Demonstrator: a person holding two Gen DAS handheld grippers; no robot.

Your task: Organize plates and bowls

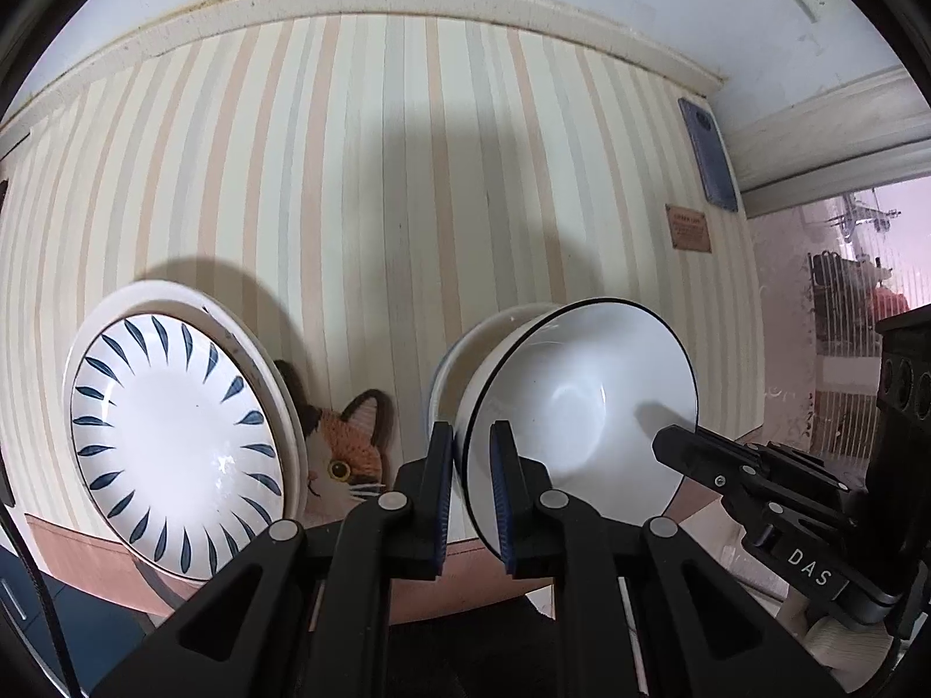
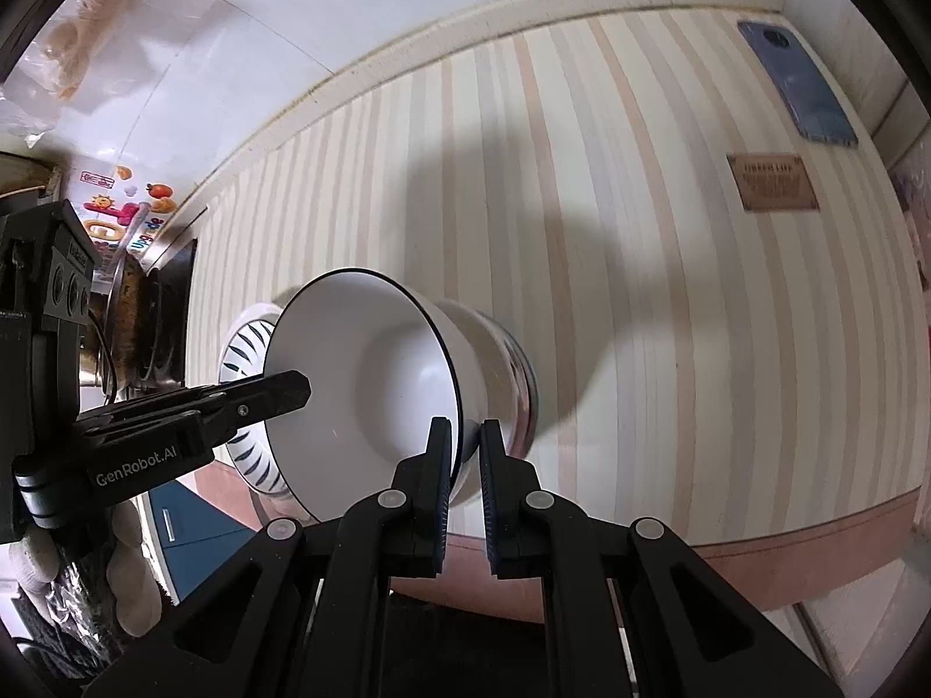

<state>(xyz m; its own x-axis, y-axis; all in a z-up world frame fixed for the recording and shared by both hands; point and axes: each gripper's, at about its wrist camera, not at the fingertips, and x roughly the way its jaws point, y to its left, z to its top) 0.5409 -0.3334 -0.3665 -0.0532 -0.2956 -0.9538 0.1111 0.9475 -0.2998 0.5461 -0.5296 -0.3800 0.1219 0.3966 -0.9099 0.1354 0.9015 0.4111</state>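
Observation:
A white bowl (image 1: 582, 395) with a thin dark rim hangs tilted over the striped table, held by both grippers. My left gripper (image 1: 471, 436) is shut on its left rim, and my right gripper (image 2: 465, 430) is shut on the opposite rim. Each gripper shows in the other's view: the right gripper (image 1: 669, 442) reaches in from the right, the left gripper (image 2: 291, 390) from the left. Just behind the held bowl sits a second bowl (image 2: 512, 360) on the table. A stack of plates (image 1: 174, 436) with blue leaf marks on top stands at the left, also visible as the plates (image 2: 244, 349) behind the bowl.
A striped cloth (image 1: 407, 174) covers the table. A cat-shaped mat (image 1: 349, 448) lies between plates and bowls. A blue phone (image 1: 710, 157) and a small brown label (image 1: 689, 227) lie at the far right. A gloved hand (image 2: 35, 552) holds the left gripper. A dark stove (image 2: 145, 314) borders the table's left.

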